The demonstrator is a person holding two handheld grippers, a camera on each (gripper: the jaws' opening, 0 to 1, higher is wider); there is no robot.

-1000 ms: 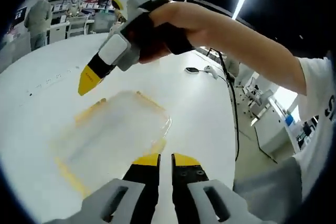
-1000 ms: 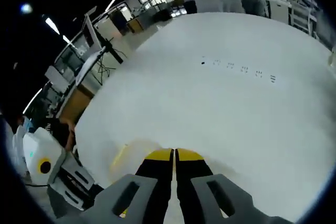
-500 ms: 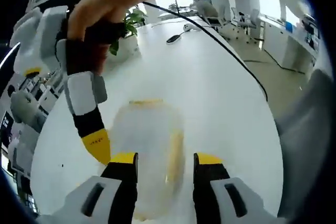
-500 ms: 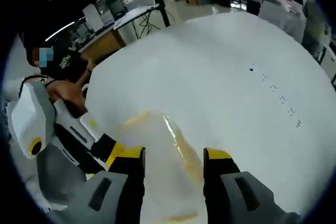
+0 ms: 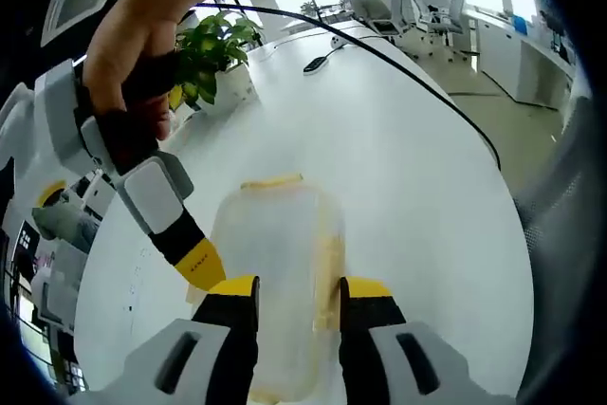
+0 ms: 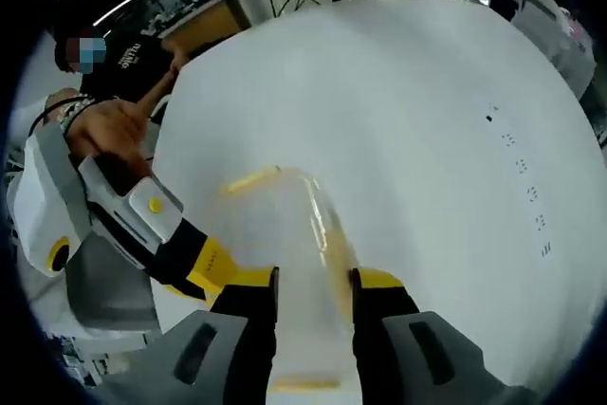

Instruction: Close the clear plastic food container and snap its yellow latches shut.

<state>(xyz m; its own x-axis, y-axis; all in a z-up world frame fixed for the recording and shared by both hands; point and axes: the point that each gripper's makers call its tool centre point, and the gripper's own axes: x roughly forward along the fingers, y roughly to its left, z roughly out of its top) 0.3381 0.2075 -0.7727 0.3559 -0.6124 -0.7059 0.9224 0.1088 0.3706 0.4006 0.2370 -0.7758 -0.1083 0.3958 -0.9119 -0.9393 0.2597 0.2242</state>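
On the white table (image 5: 408, 158), both grippers are angling down over the clear container (image 5: 275, 263), left gripper (image 5: 296, 293) and right gripper (image 6: 313, 280) jaws parted, straddling its sides.

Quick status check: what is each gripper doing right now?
Left gripper: open, fingers astride the near end of the clear container, not clamped.
Right gripper: open, fingers astride the same container's other end, not clamped.
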